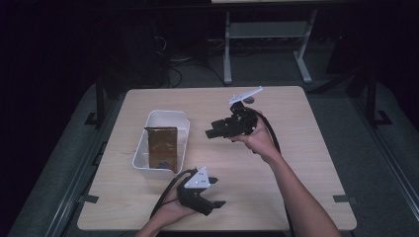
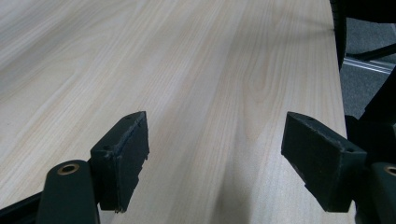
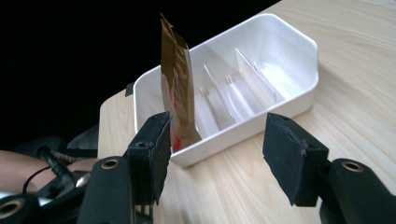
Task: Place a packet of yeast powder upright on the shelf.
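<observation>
Place: a lab or test room set up for recording, not a home.
Table: a plain light wood table (image 1: 296,148) stands alone at the centre of the frame, on a grey floor.
Frame: dark metal rails run along the left and right edges of the frame, beside the table.
Background: at the top centre, the white metal legs of a second desk (image 1: 267,44); at the upper left, loose black cables (image 1: 173,74) on the floor.
Light: the surroundings are dark, and the table is lit.

My bench (image 1: 296,148) sits lit from above while its surroundings stay dark; near my claw views, close pads blur softly.
</observation>
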The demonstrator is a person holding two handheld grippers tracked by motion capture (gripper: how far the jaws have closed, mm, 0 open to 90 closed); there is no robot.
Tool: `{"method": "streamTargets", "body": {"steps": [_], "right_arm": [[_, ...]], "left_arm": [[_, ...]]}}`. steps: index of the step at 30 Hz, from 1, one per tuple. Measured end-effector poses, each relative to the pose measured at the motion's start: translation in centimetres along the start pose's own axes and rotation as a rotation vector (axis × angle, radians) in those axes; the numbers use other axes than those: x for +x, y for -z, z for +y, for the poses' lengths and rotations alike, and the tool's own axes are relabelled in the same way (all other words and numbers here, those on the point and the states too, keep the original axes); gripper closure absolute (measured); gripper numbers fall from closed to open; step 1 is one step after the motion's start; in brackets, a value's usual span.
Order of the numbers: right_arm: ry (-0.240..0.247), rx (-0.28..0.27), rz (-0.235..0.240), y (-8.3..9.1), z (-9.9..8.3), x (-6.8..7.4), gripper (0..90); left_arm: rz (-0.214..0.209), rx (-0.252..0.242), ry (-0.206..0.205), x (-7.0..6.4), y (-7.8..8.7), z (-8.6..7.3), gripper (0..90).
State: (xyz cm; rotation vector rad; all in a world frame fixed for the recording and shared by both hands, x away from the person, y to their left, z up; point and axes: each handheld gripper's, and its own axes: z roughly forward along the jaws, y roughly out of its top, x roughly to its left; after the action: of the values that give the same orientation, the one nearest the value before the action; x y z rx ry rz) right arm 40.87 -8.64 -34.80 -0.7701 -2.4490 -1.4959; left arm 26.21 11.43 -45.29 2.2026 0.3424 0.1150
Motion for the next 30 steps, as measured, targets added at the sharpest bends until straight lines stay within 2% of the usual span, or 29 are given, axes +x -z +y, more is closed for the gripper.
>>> {"method": "streamTargets", "body": {"steps": [10,21,25,30], "right_arm": [[-0.03,-0.031,-0.027,2.7,-2.1,-0.9,41.2],[-0.06,-0.051,-0.063,5.2,-4.2,-1.4,41.2],[-0.074,-0.041,-0.076,5.9,-4.9,-1.7,40.6],[-0.081,-0.06,-0.08,6.8,-5.6,-1.9,40.6]], "left_arm": [[0.0,0.009,-0.002,0.0,-0.2,0.0,22.8],[-0.001,0.009,0.003,0.0,-0.1,0.0,22.9],[-0.001,0.008,0.004,0.1,0.0,0.0,22.8],[-0.004,0.008,0.008,0.1,-0.1,0.0,22.8]]}}
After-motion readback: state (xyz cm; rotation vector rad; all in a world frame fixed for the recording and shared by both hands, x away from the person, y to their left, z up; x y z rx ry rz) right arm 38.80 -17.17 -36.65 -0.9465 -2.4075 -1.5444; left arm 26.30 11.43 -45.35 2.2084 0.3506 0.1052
